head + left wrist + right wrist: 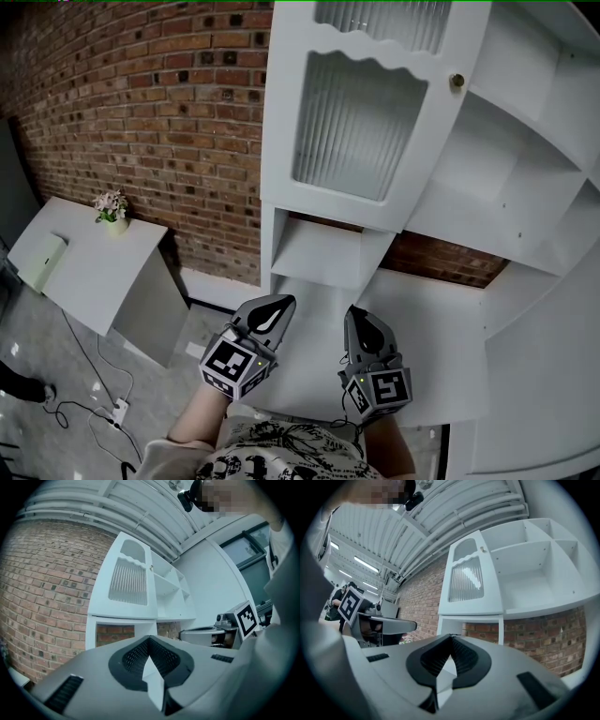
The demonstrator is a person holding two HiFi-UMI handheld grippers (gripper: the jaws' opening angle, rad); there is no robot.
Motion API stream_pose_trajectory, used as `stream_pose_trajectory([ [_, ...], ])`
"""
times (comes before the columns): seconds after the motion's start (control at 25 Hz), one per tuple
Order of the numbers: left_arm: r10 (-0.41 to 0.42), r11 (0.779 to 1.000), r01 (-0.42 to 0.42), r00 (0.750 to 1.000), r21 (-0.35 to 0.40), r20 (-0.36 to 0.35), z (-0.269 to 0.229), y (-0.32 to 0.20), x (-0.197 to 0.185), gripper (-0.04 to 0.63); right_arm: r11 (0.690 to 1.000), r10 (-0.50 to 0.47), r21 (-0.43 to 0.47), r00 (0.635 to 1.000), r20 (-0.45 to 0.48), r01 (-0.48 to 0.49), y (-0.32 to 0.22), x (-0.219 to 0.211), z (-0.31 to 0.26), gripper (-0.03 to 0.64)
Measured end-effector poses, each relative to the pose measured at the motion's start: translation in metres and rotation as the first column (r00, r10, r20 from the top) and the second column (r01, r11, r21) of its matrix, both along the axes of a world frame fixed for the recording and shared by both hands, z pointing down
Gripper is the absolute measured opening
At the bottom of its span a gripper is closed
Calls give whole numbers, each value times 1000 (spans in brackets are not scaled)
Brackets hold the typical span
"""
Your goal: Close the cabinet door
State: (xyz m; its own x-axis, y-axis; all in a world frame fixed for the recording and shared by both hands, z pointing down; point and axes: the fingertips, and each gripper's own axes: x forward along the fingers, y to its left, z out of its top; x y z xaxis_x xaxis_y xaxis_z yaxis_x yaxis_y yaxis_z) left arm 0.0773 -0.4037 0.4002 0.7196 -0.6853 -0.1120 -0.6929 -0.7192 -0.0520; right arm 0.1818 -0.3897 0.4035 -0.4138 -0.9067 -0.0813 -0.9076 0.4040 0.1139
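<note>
Now both grippers sit low and close to the person's body, side by side, pointing forward toward the cabinet. The left gripper (272, 309) has its two jaws pressed together at the tips, and nothing is between them. The right gripper (364, 323) looks the same: its jaws meet at the tips and hold nothing. Neither one touches the cabinet door. They are well apart from it, and it hangs above and in front of them.

The cabinet door (361, 122) is white and stands wide open. It swings out to the left, so it covers part of the brick wall (141, 112). It has a big window of ribbed glass with a wavy top edge, and a smaller window above that. A little round knob (457, 82) sits near the door's right edge. To the right of the door you can see into the cabinet, where the white shelves (506, 178) have nothing on them.

Under the cabinet is a white counter (422, 328), and the grippers hover over its near part. Red-brown bricks show behind the cabinet. Off to the left stands a low white stand (94, 272) with a small pot of flowers (111, 206) on top. Thin cables (84, 375) run over the grey floor (37, 328) to a power strip (120, 409).
</note>
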Motion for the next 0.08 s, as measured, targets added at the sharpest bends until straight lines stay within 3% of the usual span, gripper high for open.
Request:
stream_pose_trajectory([
  [0.08, 4, 1000, -4, 1000, -10, 0, 2, 1, 2, 12, 1000, 1, -4, 1000, -3, -1, 0, 1, 0, 3],
])
